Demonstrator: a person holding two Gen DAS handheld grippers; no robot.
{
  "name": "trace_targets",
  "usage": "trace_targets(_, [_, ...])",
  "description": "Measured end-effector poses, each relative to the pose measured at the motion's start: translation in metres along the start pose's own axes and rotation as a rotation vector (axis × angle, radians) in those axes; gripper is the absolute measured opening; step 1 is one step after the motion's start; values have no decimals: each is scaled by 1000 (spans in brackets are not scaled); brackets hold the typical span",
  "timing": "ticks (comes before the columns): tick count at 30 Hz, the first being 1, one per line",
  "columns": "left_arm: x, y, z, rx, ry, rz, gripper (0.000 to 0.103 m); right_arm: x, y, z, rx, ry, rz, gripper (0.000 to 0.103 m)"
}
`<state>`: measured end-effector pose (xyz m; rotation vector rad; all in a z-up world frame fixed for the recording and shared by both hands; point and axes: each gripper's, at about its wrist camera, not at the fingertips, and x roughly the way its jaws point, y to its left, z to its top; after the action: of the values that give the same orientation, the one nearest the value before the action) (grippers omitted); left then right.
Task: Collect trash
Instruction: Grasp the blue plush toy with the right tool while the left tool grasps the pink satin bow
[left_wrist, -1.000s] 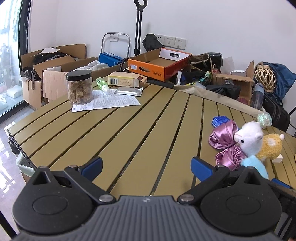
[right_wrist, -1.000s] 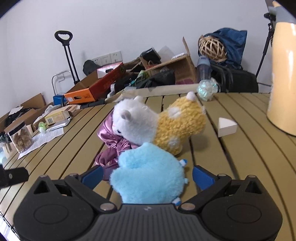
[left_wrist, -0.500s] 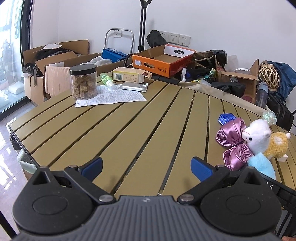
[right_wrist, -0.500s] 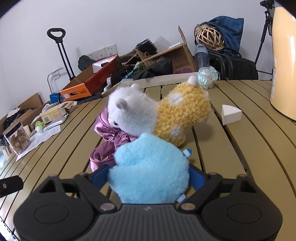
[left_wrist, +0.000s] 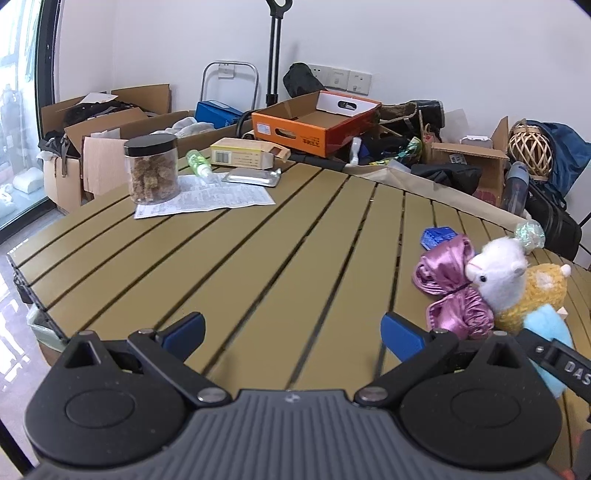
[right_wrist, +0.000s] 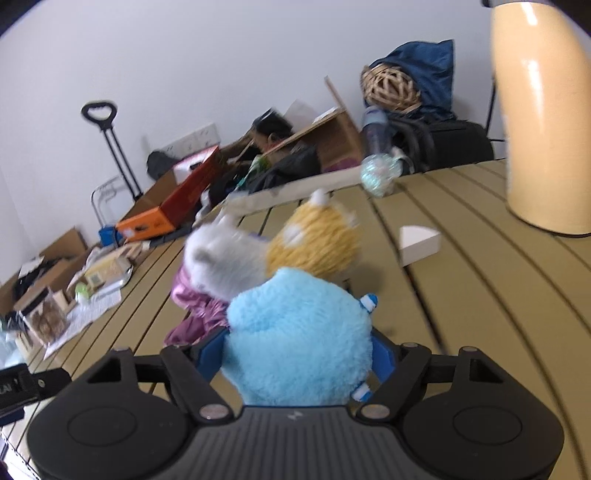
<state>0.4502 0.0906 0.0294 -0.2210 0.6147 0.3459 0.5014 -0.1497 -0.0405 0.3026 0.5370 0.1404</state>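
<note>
Right gripper closing around blue plush toy, blue pads pressed into fur on both sides, toy wedged between jaws near the camera. Right-wrist view tilted and motion-blurred. Just beyond blue toy: white-and-yellow plush alpaca, touching it. Left of alpaca, purple satin bow on slatted table. Right of alpaca, small white wedge block lying apart on slats. Far right, tall cream-coloured flask upright on table. Crumpled clear wrapper ball at far table edge, beyond alpaca, well apart from gripper.

Left gripper wide open, nothing between blue pads, hovering over bare slats at near edge. In left-wrist view same toy cluster at right: bow, alpaca, blue toy partly behind black body of right gripper. Small blue packet just beyond bow. Wrapper ball far right near edge.

Far left on table: jar with black lid, brown chunks inside, standing on printed paper sheet. Beside it small green bottle lying down, silver foil pack, yellow carton. Beyond table: orange box, cardboard boxes, bags, woven ball against white wall.
</note>
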Motion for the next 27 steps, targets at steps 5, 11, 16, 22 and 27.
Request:
trace_targets(5, [1, -26, -1, 32, -19, -31, 103, -16, -25, 7, 36, -49, -35, 77])
trace_targets(11, [8, -72, -6, 120, -18, -92, 103, -35, -57, 13, 64, -94, -91, 77])
trace_targets(16, [15, -107, -10, 211, -41, -107, 103, -48, -79, 15, 71, -125, -145, 77])
trace_targets(22, [38, -135, -11, 271, -33, -99, 103, -65, -101, 16, 60, -167, -211, 77])
trace_targets(27, [57, -149, -13, 317, -10, -63, 103, -76, -119, 18, 53, -190, -270, 77])
